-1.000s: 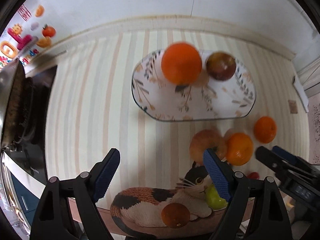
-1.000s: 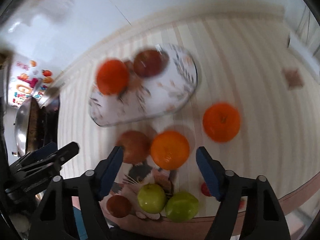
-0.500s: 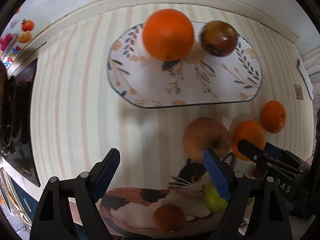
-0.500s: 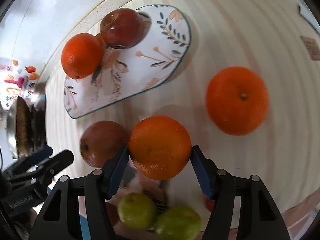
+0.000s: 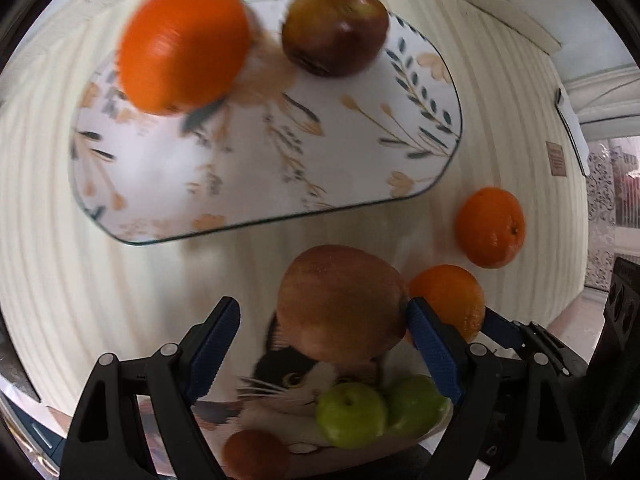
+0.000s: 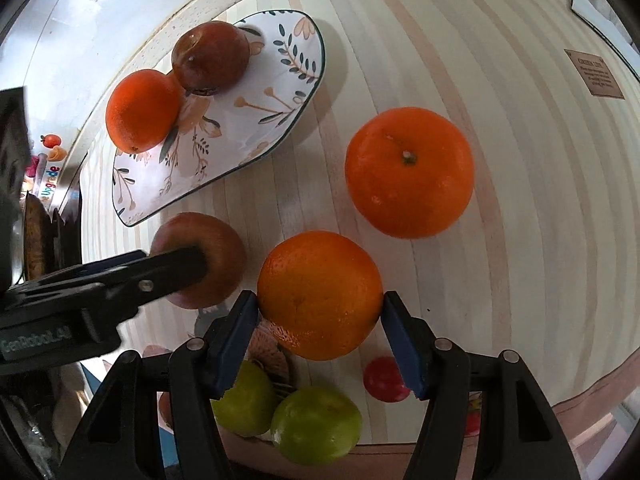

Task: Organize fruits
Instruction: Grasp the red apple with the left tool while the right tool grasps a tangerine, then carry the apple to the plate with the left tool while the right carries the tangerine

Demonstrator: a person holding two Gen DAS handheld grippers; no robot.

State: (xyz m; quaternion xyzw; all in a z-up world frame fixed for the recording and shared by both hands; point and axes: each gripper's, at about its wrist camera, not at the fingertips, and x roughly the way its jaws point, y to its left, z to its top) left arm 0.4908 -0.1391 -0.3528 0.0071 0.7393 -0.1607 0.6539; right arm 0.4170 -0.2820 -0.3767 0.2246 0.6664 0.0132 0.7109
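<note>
right fingers [image 6: 318, 322] clamping the orange [image 6: 319, 294] on the desk [image 6: 500, 160] | left fingers [image 5: 320, 342] standing wide round the red apple [image 5: 340, 304], right pad touching | squeezing centred, lifting straight toward the floral plate [image 6: 280, 92]

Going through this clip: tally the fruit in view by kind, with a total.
Oranges: 3
Red apples: 2
Green fruits: 2
Small brownish-red fruit: 1
Total: 8, not counting a small red round thing I cannot identify.
</note>
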